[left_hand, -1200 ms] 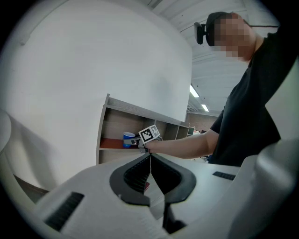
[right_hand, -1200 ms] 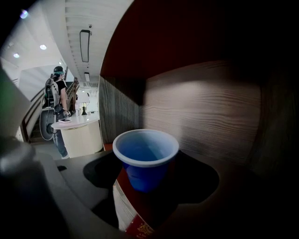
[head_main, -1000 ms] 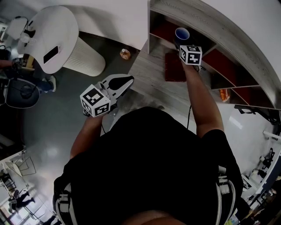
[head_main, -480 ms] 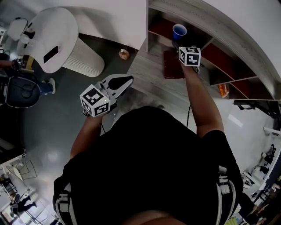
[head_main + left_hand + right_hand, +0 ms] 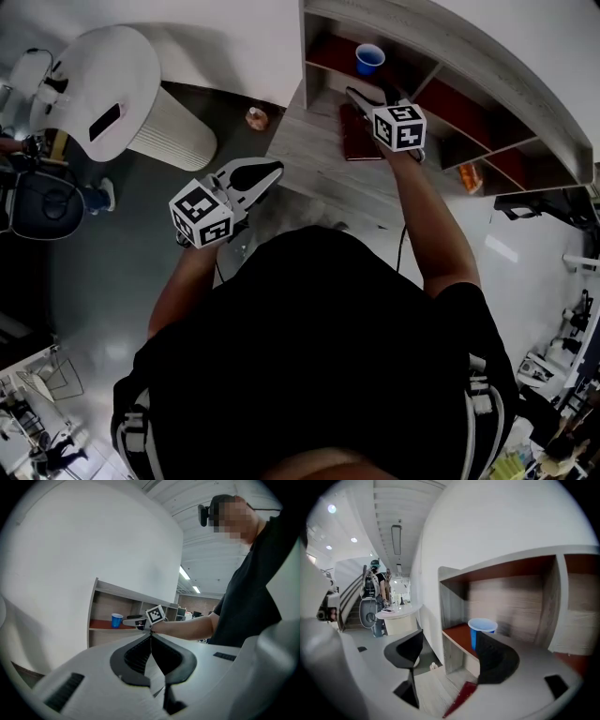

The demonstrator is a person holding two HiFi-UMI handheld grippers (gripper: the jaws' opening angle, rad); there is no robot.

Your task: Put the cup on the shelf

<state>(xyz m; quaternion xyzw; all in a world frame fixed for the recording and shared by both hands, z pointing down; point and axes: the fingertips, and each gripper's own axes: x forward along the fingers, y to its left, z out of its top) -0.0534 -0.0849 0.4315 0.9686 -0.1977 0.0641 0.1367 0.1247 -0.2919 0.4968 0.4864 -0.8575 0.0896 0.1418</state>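
Note:
A blue cup [image 5: 370,58] stands upright on the red-brown board of the shelf's [image 5: 441,47] leftmost compartment. My right gripper [image 5: 366,92] is open with nothing between its fingers, a short way in front of the cup and not touching it. In the right gripper view the cup [image 5: 482,630] shows just behind the right finger [image 5: 494,653], with the right gripper [image 5: 450,641] open wide. My left gripper [image 5: 265,172] is shut and holds nothing, hanging over the floor beside the table. The left gripper view shows the left gripper [image 5: 151,638] shut, and the cup [image 5: 116,619] far off.
A dark red flat book [image 5: 354,131] lies on the wooden table [image 5: 305,155] below the shelf. An orange thing [image 5: 472,176] sits in a compartment further right. A white round counter [image 5: 103,80] stands at the left, with a small object [image 5: 255,117] on the floor near it.
My right gripper has drawn back from the blue cup, which stays standing on the shelf board. The left gripper has not moved.

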